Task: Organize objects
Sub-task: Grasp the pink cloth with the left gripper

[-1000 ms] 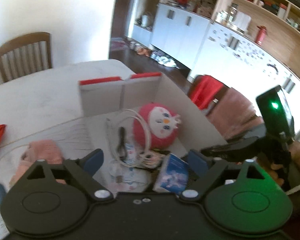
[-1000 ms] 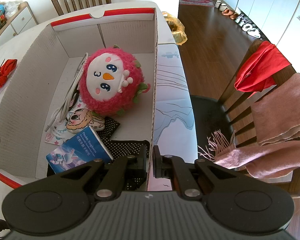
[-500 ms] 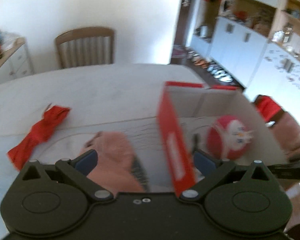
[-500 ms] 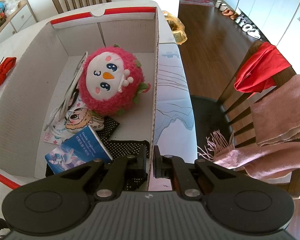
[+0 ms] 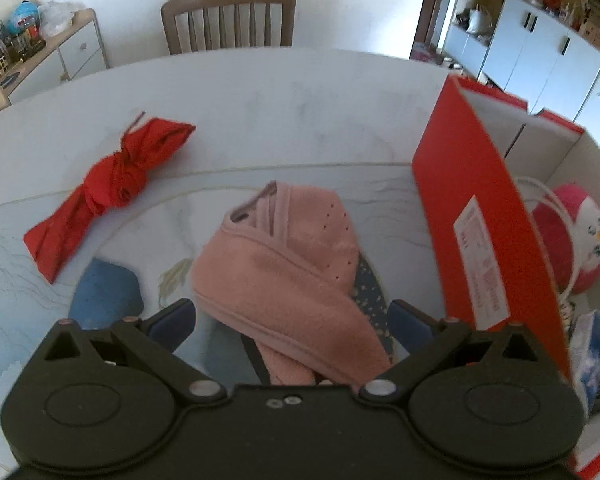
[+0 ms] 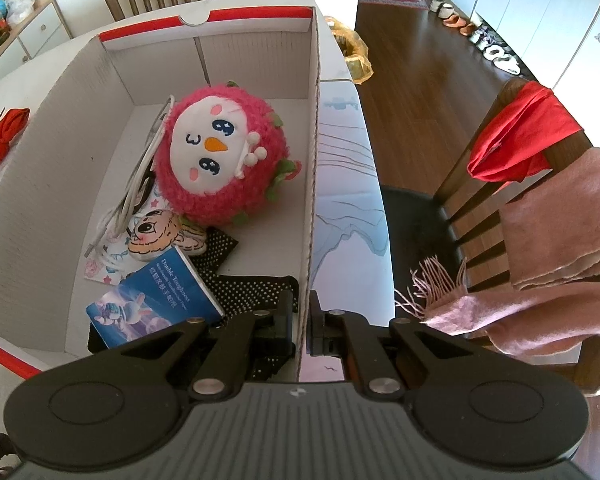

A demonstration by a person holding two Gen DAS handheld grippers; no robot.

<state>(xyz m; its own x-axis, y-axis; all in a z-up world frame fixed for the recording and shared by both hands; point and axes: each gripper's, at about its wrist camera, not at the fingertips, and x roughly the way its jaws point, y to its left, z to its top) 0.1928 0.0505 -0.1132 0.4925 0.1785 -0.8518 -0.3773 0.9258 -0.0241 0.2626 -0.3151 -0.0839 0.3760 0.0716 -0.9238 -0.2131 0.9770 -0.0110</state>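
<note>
- Pink fleece, soft and folded, is my pink headband (image 5: 284,264); it lies on the table (image 5: 260,96) just beside the red outer wall of the box (image 5: 472,216).
- My left gripper (image 5: 290,318) hangs over it, jaws spread wide, nothing pinched.
- My right gripper (image 6: 299,316) is pressed together on the box's near wall.
- Its lower end is hidden behind my left gripper; a dark patterned thing beneath it I cannot make out.
</note>
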